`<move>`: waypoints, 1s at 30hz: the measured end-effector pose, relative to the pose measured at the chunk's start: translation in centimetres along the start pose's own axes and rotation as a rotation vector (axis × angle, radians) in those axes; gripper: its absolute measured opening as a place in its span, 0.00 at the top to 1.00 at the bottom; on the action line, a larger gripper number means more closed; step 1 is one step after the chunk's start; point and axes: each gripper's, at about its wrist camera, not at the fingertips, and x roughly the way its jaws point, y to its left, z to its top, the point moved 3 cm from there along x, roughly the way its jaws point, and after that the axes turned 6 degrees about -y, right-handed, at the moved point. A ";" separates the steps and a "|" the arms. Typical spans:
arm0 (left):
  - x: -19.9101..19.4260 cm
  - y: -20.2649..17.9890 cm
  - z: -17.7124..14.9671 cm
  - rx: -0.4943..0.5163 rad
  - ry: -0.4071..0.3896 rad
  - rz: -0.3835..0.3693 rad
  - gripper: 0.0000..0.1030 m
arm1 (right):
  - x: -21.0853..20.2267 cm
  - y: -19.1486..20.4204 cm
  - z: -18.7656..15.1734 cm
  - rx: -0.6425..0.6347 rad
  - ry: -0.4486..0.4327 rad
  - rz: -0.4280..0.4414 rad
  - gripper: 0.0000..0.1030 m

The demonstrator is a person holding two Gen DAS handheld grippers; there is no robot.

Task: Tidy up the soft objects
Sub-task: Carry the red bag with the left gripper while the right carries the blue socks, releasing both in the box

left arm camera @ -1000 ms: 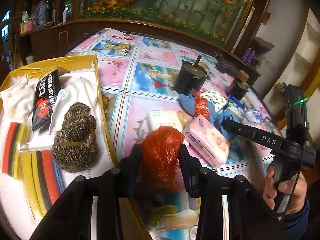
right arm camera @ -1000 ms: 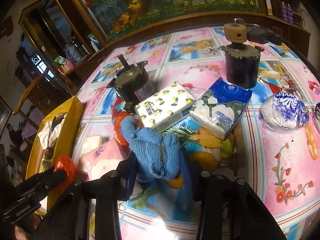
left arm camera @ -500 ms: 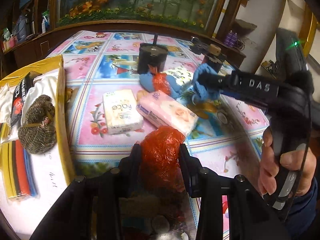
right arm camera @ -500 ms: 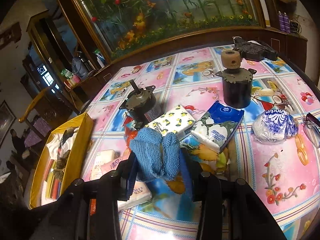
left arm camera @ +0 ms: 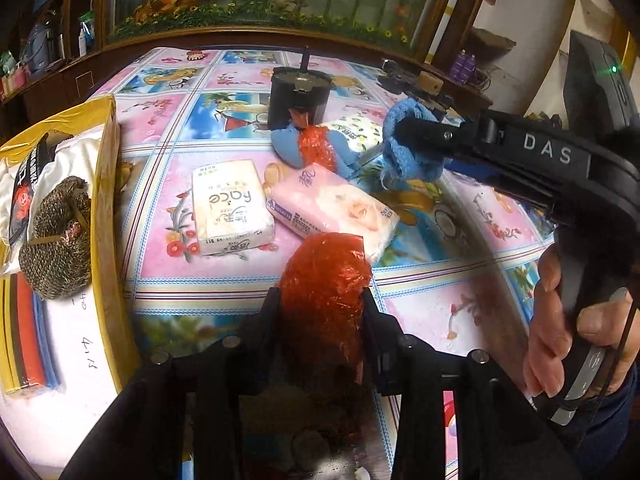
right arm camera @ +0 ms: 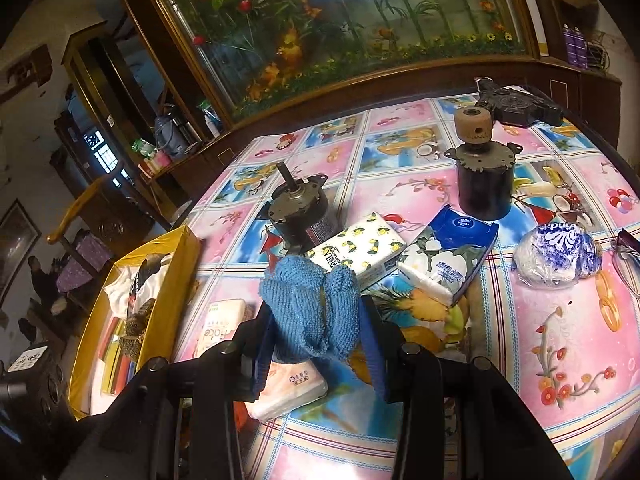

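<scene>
I have both tongs loaded; my left tongs point(left arm camera: 322, 304) are clamped on a crumpled red mesh bundle point(left arm camera: 326, 276), lifted off the bench point(left arm camera: 460, 304) near its front edge, and my right tongs point(right arm camera: 316, 328) are clamped on a blue knitted cloth point(right arm camera: 310, 304), held above the middle of the clutter; a hand point(left arm camera: 560, 320) grips the right handle.

Part of the sorting looks done: the yellow box point(left arm camera: 106, 184) at the left edge of the bench already holds a brown scouring pad point(left arm camera: 56, 248), a white cloth point(left arm camera: 80, 164) and a stack of coloured sponges point(left arm camera: 28, 340).

A good deal is left, I judge; the white tissue pack point(left arm camera: 230, 208), the pink tissue pack point(left arm camera: 332, 210), a lemon-print pack point(right arm camera: 356, 254), a blue flowered pack point(right arm camera: 448, 258), a blue-and-white wrapped bundle point(right arm camera: 558, 258) and a second red mesh piece point(left arm camera: 318, 148) on blue cloth all lie on the bench; the two motors point(right arm camera: 298, 214) are hard and presumably stay put.

Neither held piece is over the box yet.
</scene>
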 end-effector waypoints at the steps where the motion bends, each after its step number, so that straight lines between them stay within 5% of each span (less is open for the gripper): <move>1: -0.3 0.0 0.0 -0.005 -0.012 -0.004 0.65 | 0.0 0.0 0.0 -0.001 -0.001 0.001 0.58; 22: -4.6 1.0 1.0 -0.035 -0.136 -0.026 0.65 | 0.0 2.2 -0.6 -0.038 -0.020 0.048 0.58; 30: -8.9 5.3 1.3 -0.121 -0.211 -0.009 0.65 | -0.9 7.7 -2.2 -0.087 -0.021 0.140 0.58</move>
